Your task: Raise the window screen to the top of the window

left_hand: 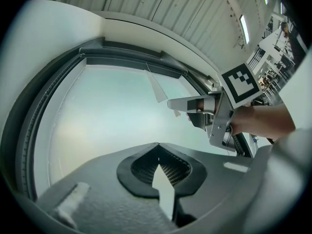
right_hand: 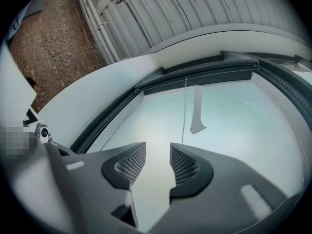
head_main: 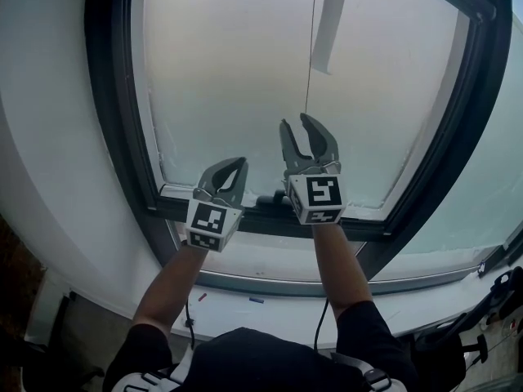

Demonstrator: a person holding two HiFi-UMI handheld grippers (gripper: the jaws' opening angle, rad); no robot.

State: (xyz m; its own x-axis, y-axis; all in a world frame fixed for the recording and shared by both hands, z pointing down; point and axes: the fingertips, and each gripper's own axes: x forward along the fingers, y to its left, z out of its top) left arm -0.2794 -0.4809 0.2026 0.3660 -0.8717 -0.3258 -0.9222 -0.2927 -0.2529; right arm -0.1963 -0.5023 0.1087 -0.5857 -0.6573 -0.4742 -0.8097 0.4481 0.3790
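Window: dark frame (head_main: 110, 137), pale window screen (head_main: 229, 72).
Cord: vertical cord (head_main: 311, 47) at 12 o'clock of right gripper (head_main: 296, 129), jaws apart, empty.
Left gripper (head_main: 237, 165): jaws together, empty, farther.

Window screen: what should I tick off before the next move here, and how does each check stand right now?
1. Left gripper free of any load: ok, its jaws are together with nothing between them.
2. Right gripper ready to take hold: ok, its jaws are apart and empty.
3. Thin cord gripped: not ok, it hangs ahead of the right gripper's open jaws, unpinched.
4. Grippers apart from each other: ok.
5. Window screen's height within the window frame: cannot tell.
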